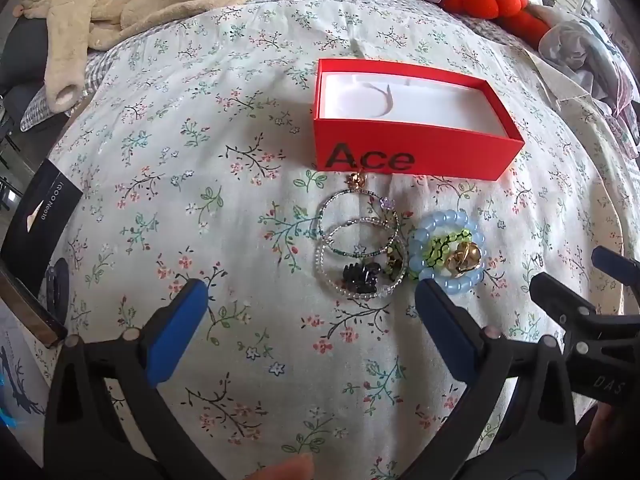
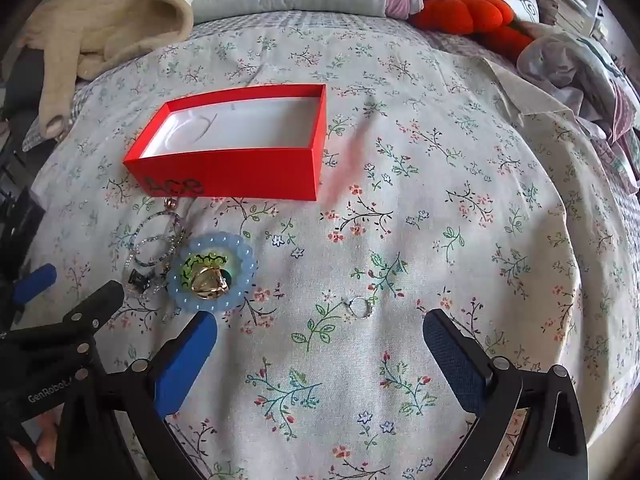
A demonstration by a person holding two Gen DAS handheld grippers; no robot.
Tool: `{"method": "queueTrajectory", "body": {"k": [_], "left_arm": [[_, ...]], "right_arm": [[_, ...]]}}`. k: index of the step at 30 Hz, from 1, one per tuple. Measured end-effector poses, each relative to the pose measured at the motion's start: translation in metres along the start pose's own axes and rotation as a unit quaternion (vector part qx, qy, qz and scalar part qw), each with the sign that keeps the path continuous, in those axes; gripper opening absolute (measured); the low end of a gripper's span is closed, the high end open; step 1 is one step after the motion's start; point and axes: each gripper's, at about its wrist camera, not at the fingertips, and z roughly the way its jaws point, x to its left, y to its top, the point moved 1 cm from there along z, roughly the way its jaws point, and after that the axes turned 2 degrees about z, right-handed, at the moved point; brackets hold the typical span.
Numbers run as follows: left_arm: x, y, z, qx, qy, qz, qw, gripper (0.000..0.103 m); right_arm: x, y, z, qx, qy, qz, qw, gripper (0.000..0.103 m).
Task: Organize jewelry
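An open red box (image 1: 408, 152) (image 2: 240, 176) with a white lining lies on the floral bedspread. Just in front of it sits a heap of jewelry: thin beaded hoop bracelets (image 1: 360, 236) (image 2: 158, 240), a pale blue bead bracelet (image 1: 450, 280) (image 2: 210, 300), a green bead ring (image 1: 438, 252) and a gold piece (image 1: 466, 258) (image 2: 210, 282). A small silver ring (image 2: 359, 306) lies apart to the right. My left gripper (image 1: 310, 298) stands open just short of the hoops. My right gripper (image 2: 320, 330) stands open just short of the silver ring. Nothing is between either pair of fingers.
A beige plush blanket (image 1: 120, 8) lies at the back left, an orange plush toy (image 1: 492, 0) and pillows at the back. Crumpled clothes (image 1: 580, 52) lie at the right. A black card (image 1: 40, 216) sits at the bed's left edge.
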Motion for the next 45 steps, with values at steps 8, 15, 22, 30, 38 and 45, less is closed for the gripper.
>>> {"method": "queueTrajectory", "body": {"k": [8,15,22,30,38,45], "left_arm": [[0.005,0.002,-0.002,0.001,-0.006,-0.004,1.0000,0.103],[0.002,0.000,-0.003,0.001,0.000,-0.003,1.0000,0.103],[0.003,0.003,-0.003,-0.001,-0.002,-0.008,1.0000,0.103],[0.011,0.005,-0.002,0.001,0.001,-0.017,0.9999,0.103],[0.011,0.005,0.000,0.000,0.007,-0.016,0.9999,0.103],[0.009,0.005,0.001,-0.001,0.008,-0.012,0.9999,0.103]], "right_arm": [[0.002,-0.003,0.002,0.006,0.001,0.000,1.000,0.103],[0.005,-0.004,0.001,0.005,0.004,-0.003,1.000,0.103],[0.005,0.000,0.001,0.003,0.005,0.000,1.000,0.103],[0.009,0.000,0.001,0.003,0.006,-0.002,1.000,0.103],[0.010,-0.001,-0.003,-0.002,0.008,-0.005,1.000,0.103],[0.010,-0.003,-0.004,-0.003,0.009,-0.005,1.000,0.103]]}}
